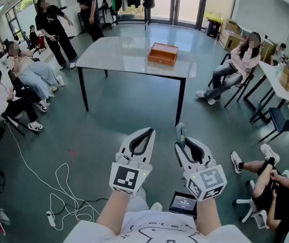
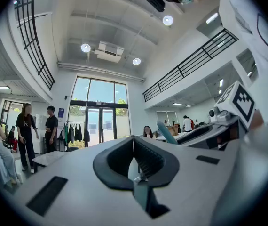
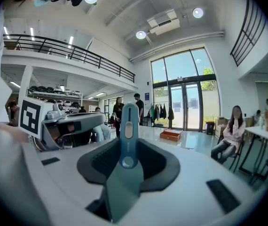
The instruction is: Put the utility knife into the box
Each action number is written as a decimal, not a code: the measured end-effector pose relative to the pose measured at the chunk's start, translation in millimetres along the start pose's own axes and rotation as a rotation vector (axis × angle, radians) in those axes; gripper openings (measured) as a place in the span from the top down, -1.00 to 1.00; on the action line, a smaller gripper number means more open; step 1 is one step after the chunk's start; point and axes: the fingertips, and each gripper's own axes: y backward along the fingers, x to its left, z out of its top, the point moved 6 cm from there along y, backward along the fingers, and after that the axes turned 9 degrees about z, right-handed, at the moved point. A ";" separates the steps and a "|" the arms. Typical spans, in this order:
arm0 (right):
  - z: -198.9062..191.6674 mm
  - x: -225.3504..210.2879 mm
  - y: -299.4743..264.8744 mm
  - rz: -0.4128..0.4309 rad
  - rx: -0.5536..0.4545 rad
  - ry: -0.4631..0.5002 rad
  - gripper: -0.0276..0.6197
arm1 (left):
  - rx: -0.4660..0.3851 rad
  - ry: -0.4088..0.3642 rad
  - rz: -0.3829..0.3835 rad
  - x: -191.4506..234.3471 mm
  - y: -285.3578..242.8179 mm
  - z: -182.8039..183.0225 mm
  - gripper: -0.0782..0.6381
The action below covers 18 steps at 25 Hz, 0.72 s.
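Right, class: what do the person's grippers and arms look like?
The left gripper and right gripper are white shells that curve to a tip, lined with dark grey ribbed pads. Each bears a white cube with black square markers. The shirt is white with a dark line print, and the forearms are unsleeved.
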 end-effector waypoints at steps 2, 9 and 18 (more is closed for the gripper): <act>0.0 -2.7 -0.9 0.010 0.001 0.013 0.51 | -0.003 0.001 0.010 -0.2 -1.7 -1.3 0.74; 3.3 -7.5 -13.3 0.020 0.002 0.023 0.51 | -0.008 0.002 0.007 7.8 -12.5 -3.5 0.74; 10.3 -41.0 -61.2 0.002 0.008 0.011 0.51 | -0.012 0.009 -0.020 39.9 -67.1 -14.7 0.74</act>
